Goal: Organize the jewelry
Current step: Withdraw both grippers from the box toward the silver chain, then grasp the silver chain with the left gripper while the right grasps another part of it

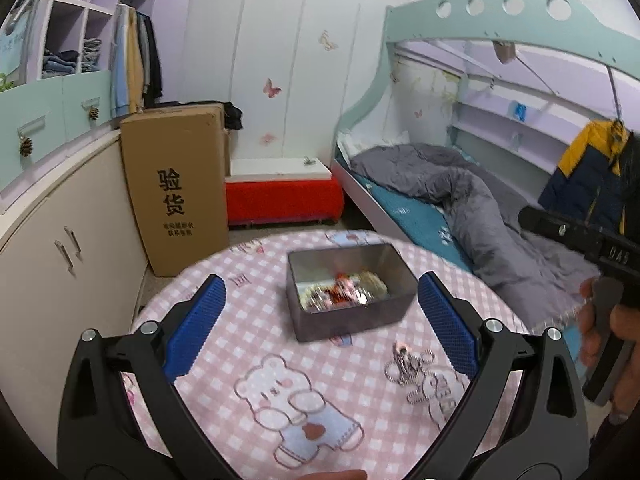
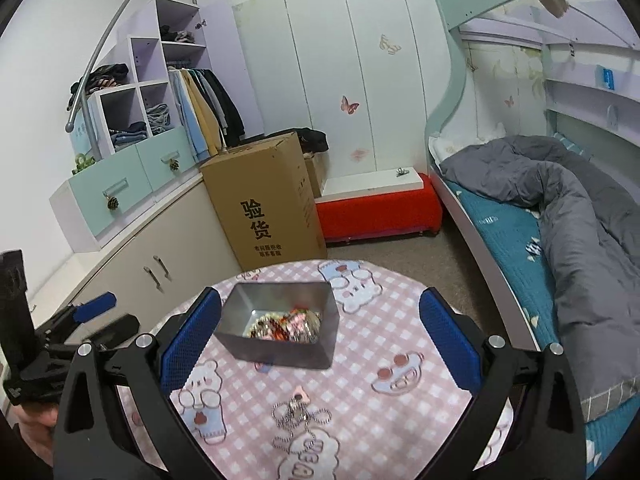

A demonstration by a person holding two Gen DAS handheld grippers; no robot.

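A grey metal tin [image 1: 347, 312] holding several pieces of jewelry [image 1: 344, 292] stands on the round table with the pink checked bear cloth [image 1: 280, 360]. A silver ball-chain necklace [image 1: 408, 368] lies loose on the cloth in front of the tin, to the right. My left gripper [image 1: 320, 320] is open and empty, above the cloth with the tin between and beyond its fingers. In the right wrist view the tin [image 2: 280, 328] and the chain [image 2: 300, 416] show again. My right gripper [image 2: 320, 328] is open and empty above the chain.
A tall cardboard box [image 1: 176, 192] stands on the floor behind the table, next to a low cabinet [image 1: 60, 264]. A red bench [image 1: 280, 196] sits by the wardrobe. A bunk bed with a grey quilt [image 1: 460, 200] is at the right.
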